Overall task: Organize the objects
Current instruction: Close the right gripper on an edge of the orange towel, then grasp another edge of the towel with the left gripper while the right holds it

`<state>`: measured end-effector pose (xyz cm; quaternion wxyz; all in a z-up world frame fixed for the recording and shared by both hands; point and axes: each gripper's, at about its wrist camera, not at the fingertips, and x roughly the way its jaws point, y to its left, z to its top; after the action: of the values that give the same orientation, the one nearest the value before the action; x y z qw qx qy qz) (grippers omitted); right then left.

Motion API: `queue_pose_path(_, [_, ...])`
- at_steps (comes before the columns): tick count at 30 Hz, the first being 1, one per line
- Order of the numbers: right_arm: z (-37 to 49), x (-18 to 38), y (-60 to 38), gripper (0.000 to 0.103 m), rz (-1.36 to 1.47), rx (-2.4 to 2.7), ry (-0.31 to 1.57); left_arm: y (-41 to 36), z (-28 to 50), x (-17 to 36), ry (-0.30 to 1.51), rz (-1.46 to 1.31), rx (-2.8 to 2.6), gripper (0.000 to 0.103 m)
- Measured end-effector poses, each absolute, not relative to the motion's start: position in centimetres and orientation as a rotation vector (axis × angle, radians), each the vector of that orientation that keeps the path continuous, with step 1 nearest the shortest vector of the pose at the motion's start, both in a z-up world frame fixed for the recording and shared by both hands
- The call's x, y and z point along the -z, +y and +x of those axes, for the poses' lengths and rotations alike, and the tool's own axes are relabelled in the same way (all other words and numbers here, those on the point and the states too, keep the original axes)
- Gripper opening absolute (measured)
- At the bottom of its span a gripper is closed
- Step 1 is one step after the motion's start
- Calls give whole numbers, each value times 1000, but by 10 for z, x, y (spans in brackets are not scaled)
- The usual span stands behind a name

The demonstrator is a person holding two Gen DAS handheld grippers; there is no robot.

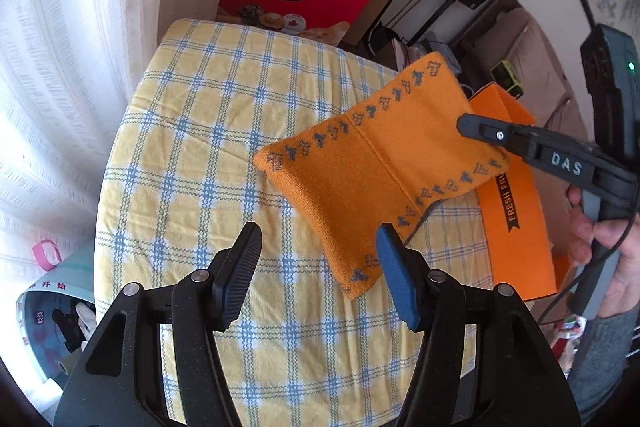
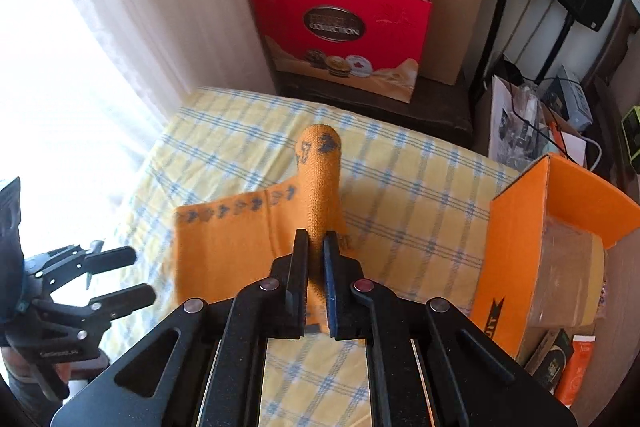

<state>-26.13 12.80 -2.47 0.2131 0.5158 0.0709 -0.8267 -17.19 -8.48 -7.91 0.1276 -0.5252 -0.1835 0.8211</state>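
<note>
Clamped in the right gripper (image 2: pixel 316 239), an orange knitted cloth (image 2: pixel 224 251) with a grey-blue border pattern is pinched into a ridge between the narrow jaws; its remaining part spreads over the yellow-and-blue checked tablecloth (image 1: pixel 192 131). Nothing sits between the left gripper (image 1: pixel 318 243), whose jaws stand apart beside the cloth's near corner. On the right stands an orange box (image 1: pixel 516 211) reading "FRESH"; beyond the table's far edge a red bag (image 2: pixel 340 35) reads "COLLECTION". Bare tablecloth lies to the left.
</note>
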Motion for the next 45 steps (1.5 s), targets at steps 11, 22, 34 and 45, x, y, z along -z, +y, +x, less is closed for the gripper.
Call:
queue_pose_path(11, [-198, 27, 72, 6, 1335, 2201, 261, -107, -164, 77, -865, -1437, -2288, 78])
queue_pose_path(22, [-167, 48, 56, 6, 1319, 2154, 247, -100, -173, 96, -1118, -1382, -2075, 76])
queue_pose_path(34, [-151, 42, 55, 18, 1309, 2107, 188, -100, -172, 98, -1044, -1418, -2147, 8])
queue_pose_path(45, [-166, 8, 102, 29, 1278, 2239, 220, -176, -137, 52, -882, -1405, -2333, 8])
